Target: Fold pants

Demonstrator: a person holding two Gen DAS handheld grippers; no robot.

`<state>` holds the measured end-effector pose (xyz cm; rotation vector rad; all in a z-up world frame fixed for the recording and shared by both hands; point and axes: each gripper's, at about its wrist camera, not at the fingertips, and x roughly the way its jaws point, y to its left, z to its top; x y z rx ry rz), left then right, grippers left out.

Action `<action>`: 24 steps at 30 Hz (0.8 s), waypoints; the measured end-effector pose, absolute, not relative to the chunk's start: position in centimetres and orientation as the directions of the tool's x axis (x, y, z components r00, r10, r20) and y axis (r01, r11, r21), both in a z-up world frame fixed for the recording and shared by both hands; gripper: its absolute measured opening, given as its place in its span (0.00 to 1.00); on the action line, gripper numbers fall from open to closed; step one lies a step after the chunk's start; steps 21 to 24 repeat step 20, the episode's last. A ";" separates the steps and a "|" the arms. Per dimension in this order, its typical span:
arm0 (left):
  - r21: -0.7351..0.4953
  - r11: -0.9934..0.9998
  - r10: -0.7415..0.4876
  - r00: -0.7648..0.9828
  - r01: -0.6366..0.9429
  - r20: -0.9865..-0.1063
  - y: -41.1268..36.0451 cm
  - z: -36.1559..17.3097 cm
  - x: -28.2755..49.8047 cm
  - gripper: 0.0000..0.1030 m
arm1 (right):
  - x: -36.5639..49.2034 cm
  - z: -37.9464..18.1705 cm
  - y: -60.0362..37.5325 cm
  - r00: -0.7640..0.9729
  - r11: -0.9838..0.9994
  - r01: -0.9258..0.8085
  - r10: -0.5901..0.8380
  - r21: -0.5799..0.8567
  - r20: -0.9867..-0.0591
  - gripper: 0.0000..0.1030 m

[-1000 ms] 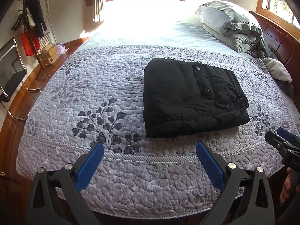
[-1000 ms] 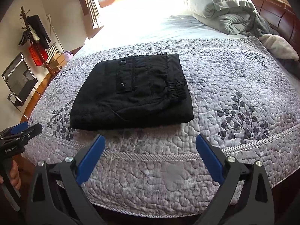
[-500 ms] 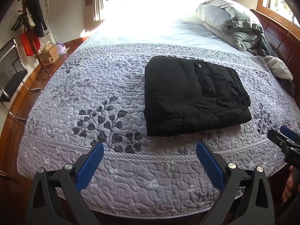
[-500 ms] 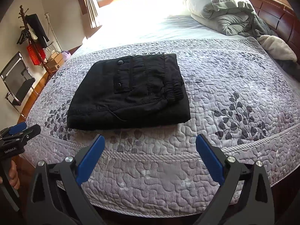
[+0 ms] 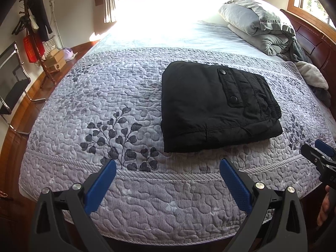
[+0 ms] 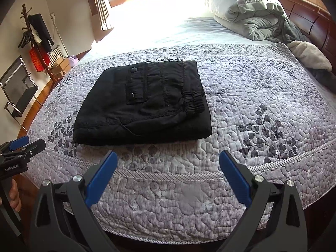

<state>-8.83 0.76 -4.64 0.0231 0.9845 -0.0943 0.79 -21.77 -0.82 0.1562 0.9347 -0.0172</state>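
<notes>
At the near edge of the bed, over the grey quilted bedspread with dark leaf prints (image 5: 105,96), the left gripper (image 5: 168,180) stands with its two blue-padded jaws spread wide, and nothing is between them. The right gripper (image 6: 168,174) is the same: jaws far apart, empty, above the border stripe of the bedspread. Each gripper also shows at the edge of the other's view, low and off the bedspread's near side.

Beyond both grippers, well apart from their pads, the black padded pants (image 6: 145,103) lie flat on the bedspread as a compact rectangle. A pocket flap with two snap buttons faces up, and the elastic waistband sits on the side toward the wooden headboard (image 6: 304,14). The layers look stacked evenly, with no leg hanging out.

I judge the folding as done, or almost done: no edge seems to ask for one more fold. Perhaps only a small smoothing is left. Further back from the bedspread, grey pillows and a bundled grey duvet (image 5: 258,23) rest near the headboard.
</notes>
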 end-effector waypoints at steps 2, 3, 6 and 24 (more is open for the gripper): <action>-0.024 0.995 -0.071 0.550 0.092 -0.832 0.7 -4.7 -8.8 0.96 | 0.8 -0.8 -21.8 0.595 0.989 0.081 0.052 0.124 -0.802 0.94; -0.021 0.995 -0.069 0.551 0.092 -0.832 0.7 -4.7 -8.8 0.96 | 0.9 -0.8 -21.8 0.595 0.989 0.081 0.051 0.123 -0.802 0.94; -0.010 0.995 -0.062 0.560 0.096 -0.826 0.6 -4.7 -8.8 0.96 | 1.0 -0.9 -21.8 0.591 0.990 0.079 0.051 0.121 -0.805 0.94; -0.009 0.996 -0.056 0.537 0.090 -0.842 0.6 -5.2 -8.4 0.96 | 1.0 -0.9 -21.7 0.587 0.991 0.076 0.047 0.113 -0.808 0.94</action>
